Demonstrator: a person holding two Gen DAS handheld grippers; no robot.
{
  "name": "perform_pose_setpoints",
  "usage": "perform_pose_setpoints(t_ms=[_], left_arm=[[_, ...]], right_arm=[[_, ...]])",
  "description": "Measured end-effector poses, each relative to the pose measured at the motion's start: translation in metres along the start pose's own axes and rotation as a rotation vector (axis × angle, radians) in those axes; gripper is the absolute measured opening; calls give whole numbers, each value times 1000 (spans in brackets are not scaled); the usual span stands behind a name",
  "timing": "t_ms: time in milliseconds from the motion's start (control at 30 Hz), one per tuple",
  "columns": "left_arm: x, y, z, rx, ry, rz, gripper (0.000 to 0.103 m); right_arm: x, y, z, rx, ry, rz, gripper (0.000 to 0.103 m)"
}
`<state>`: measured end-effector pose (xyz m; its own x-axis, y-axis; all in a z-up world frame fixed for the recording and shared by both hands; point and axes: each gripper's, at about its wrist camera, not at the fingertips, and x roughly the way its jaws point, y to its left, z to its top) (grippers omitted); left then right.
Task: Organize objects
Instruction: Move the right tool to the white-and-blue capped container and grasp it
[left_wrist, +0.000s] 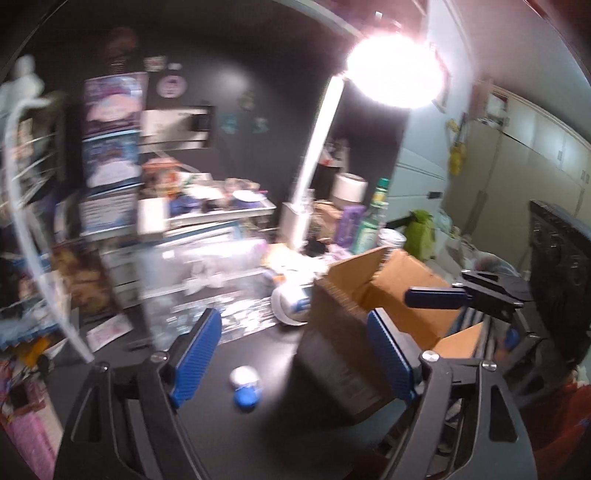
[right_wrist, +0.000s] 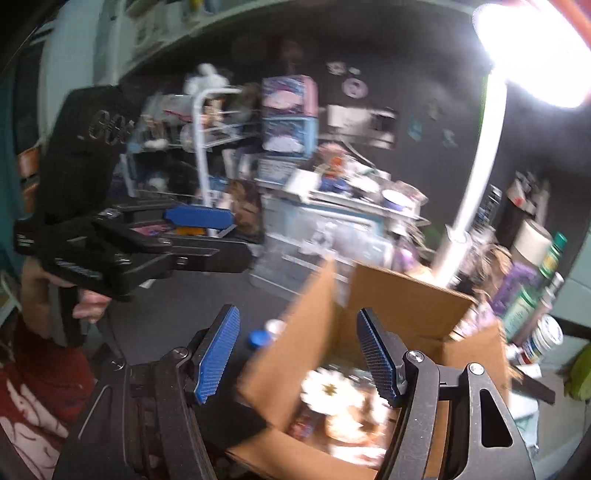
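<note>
Cardboard box (left_wrist: 373, 295) stood open on the dark desk (left_wrist: 258, 369), a small blue-capped bottle (left_wrist: 245, 386) lying just left of it. Left gripper (left_wrist: 293, 354) hung above the bottle, fingers apart and empty; right gripper (right_wrist: 297, 354) hung over the box, fingers likewise apart, holding nothing.

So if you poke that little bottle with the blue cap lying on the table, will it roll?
Probably. The small bottle looks round and lies on its side on the smooth black table, so a nudge may send it rolling. It looks light, though blur hides details.
</note>
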<state>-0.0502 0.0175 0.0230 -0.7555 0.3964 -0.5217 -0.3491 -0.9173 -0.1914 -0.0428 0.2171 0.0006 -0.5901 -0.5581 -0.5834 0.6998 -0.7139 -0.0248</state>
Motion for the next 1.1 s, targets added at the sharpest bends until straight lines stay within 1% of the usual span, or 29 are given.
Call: perform_pose_setpoints(t_ms=[67, 167, 233, 333, 400, 433, 467, 533, 633, 733, 867, 900, 933, 967, 1033, 1100], left_arm=[[-11, 17, -12, -19, -5, 43, 79], [-23, 45, -30, -65, -8, 80, 79], [-26, 61, -45, -95, 2, 111, 81], [-26, 79, -64, -116, 26, 152, 83], [-24, 90, -79, -129, 50, 157, 84], [-22, 93, -84, -134, 58, 155, 85], [-20, 96, -90, -141, 66, 151, 89], [-15, 101, -98, -151, 83, 142, 91], [-6, 107, -106, -154, 109, 131, 92], [2, 110, -112, -155, 130, 113, 92], [10, 114, -113, -160, 142, 81, 92], [11, 115, -113, -162, 143, 77, 92], [13, 116, -113, -164, 144, 72, 92], [15, 117, -112, -167, 145, 70, 92], [17, 119, -111, -170, 147, 67, 92], [18, 122, -110, -174, 146, 65, 92]], right_arm=[[8, 24, 5, -18, -3, 45, 63], [26, 52, 7, -42, 18, 101, 63], [46, 71, 7, -47, 58, 141, 63], [73, 88, -1, -26, 113, 178, 63], [95, 94, -9, 0, 154, 177, 63], [106, 96, -14, 12, 172, 162, 63], [118, 97, -22, 23, 192, 130, 63], [138, 93, -33, 57, 224, 69, 63], [169, 74, -54, 160, 270, -31, 63], [187, 59, -65, 217, 279, -113, 63], [201, 45, -66, 227, 276, -190, 62], [205, 43, -64, 234, 278, -198, 62], [208, 41, -66, 241, 285, -196, 61], [210, 39, -66, 242, 290, -197, 53], [216, 39, -66, 231, 300, -204, 45], [217, 38, -66, 219, 294, -221, 43]])
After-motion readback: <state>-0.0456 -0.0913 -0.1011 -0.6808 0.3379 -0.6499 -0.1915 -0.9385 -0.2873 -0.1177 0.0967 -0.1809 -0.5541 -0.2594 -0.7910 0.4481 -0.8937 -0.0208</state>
